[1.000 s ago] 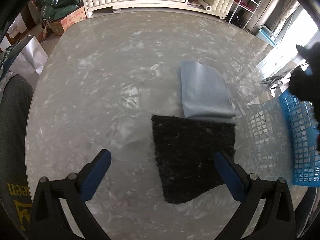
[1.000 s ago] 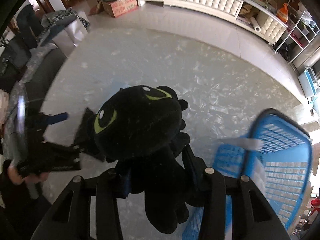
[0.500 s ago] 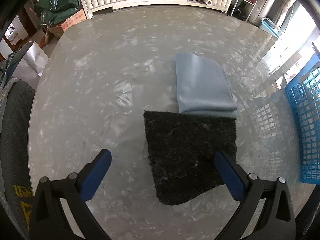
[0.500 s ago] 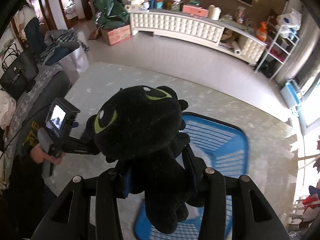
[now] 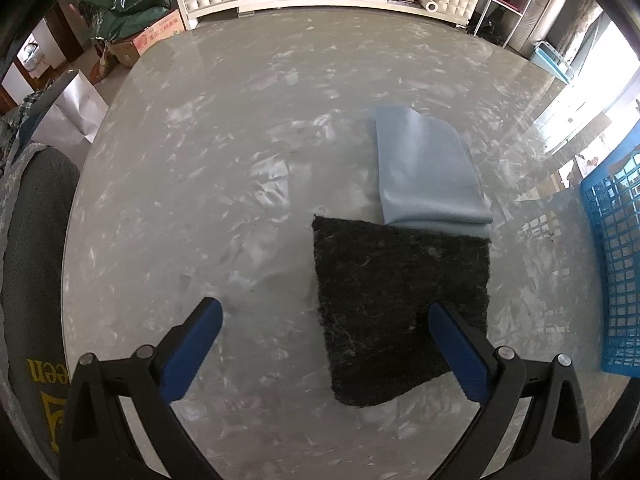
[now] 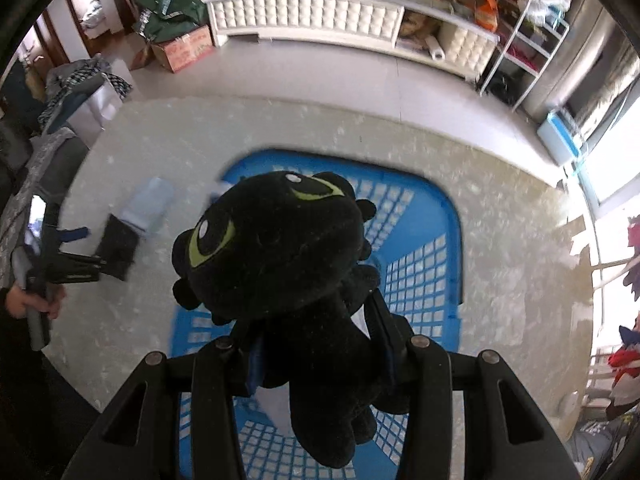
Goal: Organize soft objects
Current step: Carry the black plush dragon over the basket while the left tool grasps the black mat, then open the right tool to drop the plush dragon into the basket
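1. Right gripper [image 6: 316, 354] clamped on the body of a black plush toy [image 6: 280, 256], fingers pressing in from both sides. Gripped low on the body, probably so the heavy head hangs free and clears the fingers on release.
2. Toy held in the air directly above the blue basket [image 6: 424, 264], head over the open top. Judged as the carry-and-drop step: placed there so a simple opening of the fingers lets it fall inside.
3. Inside the basket, something pale showing past the toy's head; too blurred to name.
4. Left gripper [image 5: 324, 326] spread wide, holding nothing, hanging above the marble table [image 5: 200, 160] with its right-hand finger over the near part of a black felt pad [image 5: 396, 300]. Likely waiting there, lined up for the next pick.
5. Felt pad lying flat on the table, far edge touching and slightly covering the near edge of a folded light-blue cloth [image 5: 428, 172]. Both flat and thin, so a pinch at an edge or corner looks needed rather than a grab from above.
6. Basket just beside the two cloths, on the right in the left wrist view, which keeps each trip short.
7. Two soft things left on the table; task judged partway through.
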The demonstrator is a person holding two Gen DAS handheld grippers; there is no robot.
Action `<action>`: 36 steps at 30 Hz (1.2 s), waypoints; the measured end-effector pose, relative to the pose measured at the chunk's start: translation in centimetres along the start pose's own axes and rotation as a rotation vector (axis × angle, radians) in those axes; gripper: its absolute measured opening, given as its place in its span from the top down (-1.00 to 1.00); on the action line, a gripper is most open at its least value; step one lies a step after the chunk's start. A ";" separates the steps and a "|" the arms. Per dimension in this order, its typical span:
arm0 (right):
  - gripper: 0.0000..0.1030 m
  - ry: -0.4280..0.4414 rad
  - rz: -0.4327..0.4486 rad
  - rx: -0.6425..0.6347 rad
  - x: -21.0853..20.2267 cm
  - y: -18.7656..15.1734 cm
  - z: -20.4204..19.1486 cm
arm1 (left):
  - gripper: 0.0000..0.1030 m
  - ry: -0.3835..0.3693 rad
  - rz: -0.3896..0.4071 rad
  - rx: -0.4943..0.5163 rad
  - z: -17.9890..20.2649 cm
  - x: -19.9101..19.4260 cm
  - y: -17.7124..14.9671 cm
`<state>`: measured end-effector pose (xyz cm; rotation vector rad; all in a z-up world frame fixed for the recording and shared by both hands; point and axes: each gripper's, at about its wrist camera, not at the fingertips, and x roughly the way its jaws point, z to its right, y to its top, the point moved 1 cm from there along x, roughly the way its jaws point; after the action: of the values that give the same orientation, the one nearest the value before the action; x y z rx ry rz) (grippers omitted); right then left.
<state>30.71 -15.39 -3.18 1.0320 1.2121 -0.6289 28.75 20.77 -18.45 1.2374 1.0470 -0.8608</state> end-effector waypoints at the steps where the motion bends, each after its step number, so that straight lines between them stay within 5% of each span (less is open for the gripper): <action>1: 0.18 0.002 -0.015 0.004 1.0 0.1 0.0 | -0.99 0.000 -0.001 -0.001 0.0 0.0 0.0; 4: 0.17 0.000 -0.054 0.020 3.4 -0.2 -0.1 | -0.94 0.008 -0.007 -0.007 0.1 0.0 -0.1; 11: 0.10 0.020 -0.080 0.037 5.5 -0.9 -0.8 | 0.05 -0.028 0.016 0.038 1.3 -1.0 -0.4; 19: -0.15 -0.006 -0.067 0.017 5.3 -1.6 -3.1 | 0.70 -0.108 0.019 0.049 2.0 -1.6 -0.8; 28: -0.85 -0.033 -0.023 0.008 3.0 -3.8 -4.7 | 0.81 -0.152 0.020 0.027 2.5 -2.0 -1.4; 36: -0.99 -0.055 0.058 0.004 -1.1 -6.2 -4.1 | 0.81 -0.215 0.096 0.068 4.9 -6.8 -2.7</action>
<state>23.32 -14.50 -4.04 1.0433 1.1289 -0.6111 24.88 15.26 -12.80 1.2122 0.7867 -0.9386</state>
